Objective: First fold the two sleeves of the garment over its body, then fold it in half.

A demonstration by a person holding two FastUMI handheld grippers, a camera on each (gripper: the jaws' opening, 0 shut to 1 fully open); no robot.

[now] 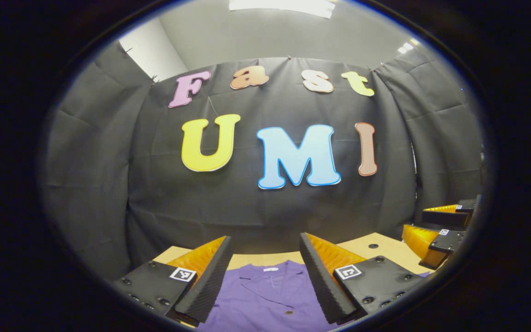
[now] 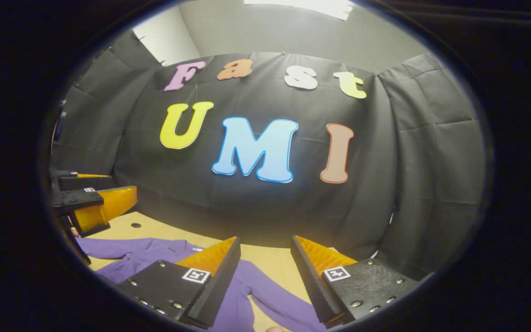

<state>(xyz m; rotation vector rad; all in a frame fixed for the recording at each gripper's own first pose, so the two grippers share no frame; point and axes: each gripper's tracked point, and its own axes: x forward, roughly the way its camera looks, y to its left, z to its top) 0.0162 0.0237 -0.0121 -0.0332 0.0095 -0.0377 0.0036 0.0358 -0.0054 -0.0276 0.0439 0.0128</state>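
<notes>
A purple garment [image 1: 265,295] lies flat on the tan table [image 1: 385,251], collar toward the far wall and a button showing on its front. My left gripper [image 1: 265,238] hovers just above its chest, open, with nothing between the fingers. In the right gripper view the garment [image 2: 155,253] spreads to the left, and one long sleeve [image 2: 274,295] runs out under my right gripper [image 2: 265,240], which is open and holds nothing. Each view catches the other gripper at its edge: the right gripper [image 1: 415,223] and the left gripper [image 2: 125,183], both held above the table.
The booth's black cloth wall closes the table off at the back and on both sides. Small round holes [image 1: 373,246] [image 2: 135,225] mark the tabletop. Bare table [image 2: 270,258] shows between the sleeve and the wall.
</notes>
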